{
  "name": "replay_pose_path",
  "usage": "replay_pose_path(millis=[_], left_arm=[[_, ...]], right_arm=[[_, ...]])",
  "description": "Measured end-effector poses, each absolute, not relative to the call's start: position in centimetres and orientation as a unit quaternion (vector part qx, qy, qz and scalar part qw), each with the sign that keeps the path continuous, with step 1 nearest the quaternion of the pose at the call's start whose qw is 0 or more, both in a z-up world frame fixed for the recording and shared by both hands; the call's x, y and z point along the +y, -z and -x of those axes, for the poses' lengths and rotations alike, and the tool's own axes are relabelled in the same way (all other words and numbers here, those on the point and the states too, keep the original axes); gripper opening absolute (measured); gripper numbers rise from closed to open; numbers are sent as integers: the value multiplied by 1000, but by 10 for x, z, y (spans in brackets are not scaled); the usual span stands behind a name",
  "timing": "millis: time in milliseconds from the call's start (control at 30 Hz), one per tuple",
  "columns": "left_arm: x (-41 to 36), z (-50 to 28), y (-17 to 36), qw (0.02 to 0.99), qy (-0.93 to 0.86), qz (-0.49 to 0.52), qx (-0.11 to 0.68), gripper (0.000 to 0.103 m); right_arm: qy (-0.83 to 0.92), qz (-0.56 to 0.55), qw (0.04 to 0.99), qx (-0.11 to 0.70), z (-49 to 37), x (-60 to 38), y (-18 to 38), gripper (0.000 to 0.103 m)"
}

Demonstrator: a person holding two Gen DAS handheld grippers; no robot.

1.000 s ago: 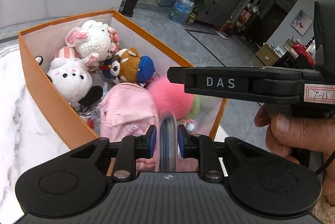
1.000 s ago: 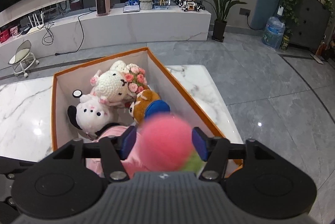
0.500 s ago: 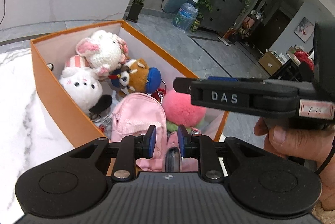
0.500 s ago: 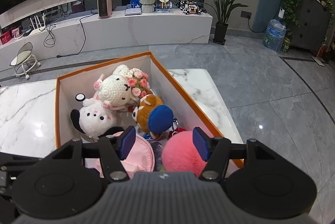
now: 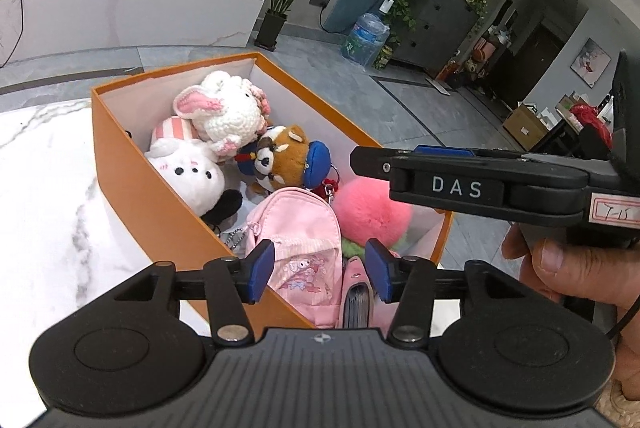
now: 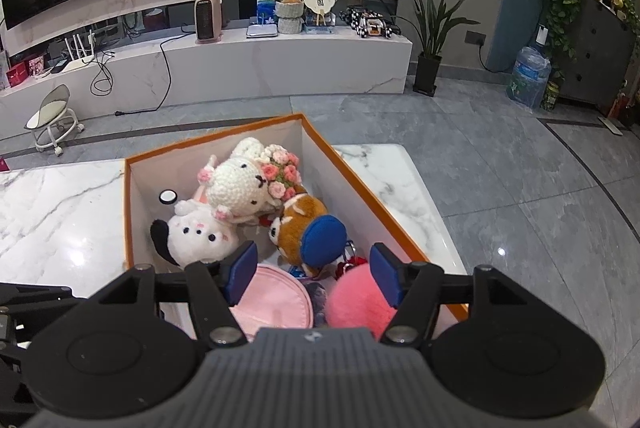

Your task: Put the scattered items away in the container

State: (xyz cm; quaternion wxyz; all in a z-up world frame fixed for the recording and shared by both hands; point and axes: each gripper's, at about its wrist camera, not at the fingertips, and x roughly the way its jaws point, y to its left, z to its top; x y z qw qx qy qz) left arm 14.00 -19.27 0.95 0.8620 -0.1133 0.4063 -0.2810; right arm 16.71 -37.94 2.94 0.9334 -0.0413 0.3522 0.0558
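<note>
While left tongs open, pink car lies below.

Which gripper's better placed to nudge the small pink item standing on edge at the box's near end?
Left, probably. The left gripper, jaws opening, hangs right over the small pink item; the right gripper, also opening, sits over the pink pompom.

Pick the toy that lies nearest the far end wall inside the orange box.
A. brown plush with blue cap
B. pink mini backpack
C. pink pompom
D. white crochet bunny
D: the white crochet bunny lies closest to the orange box's far wall, the others nearer the camera.
</note>
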Motion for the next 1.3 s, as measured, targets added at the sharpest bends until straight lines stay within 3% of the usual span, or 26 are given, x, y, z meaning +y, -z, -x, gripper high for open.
replay_pose_path(millis=[333,433,500,700,933,1000,1300], left_arm=[[-181,-134,-21,869,278,107,395,59],[-178,-131,-26,872,276,104,390,60],[-176,-128,-30,877,272,100,384,68],[-166,-120,-42,889,261,94,365,81],[-155,-112,-52,898,250,84,351,93],[-153,-109,-54,901,246,79,348,103],[-141,-93,-64,920,219,55,320,103]], right_arm=[[-58,50,938,338,-159,-374,-36,73],[-56,53,942,326,-154,-372,-41,83],[-56,58,946,314,-149,-370,-44,86],[-54,50,956,286,-130,-367,-55,97],[-49,-12,967,249,-102,-379,-64,99],[-42,-30,971,235,-96,-384,-66,100],[-15,-52,976,211,-79,-386,-68,102]])
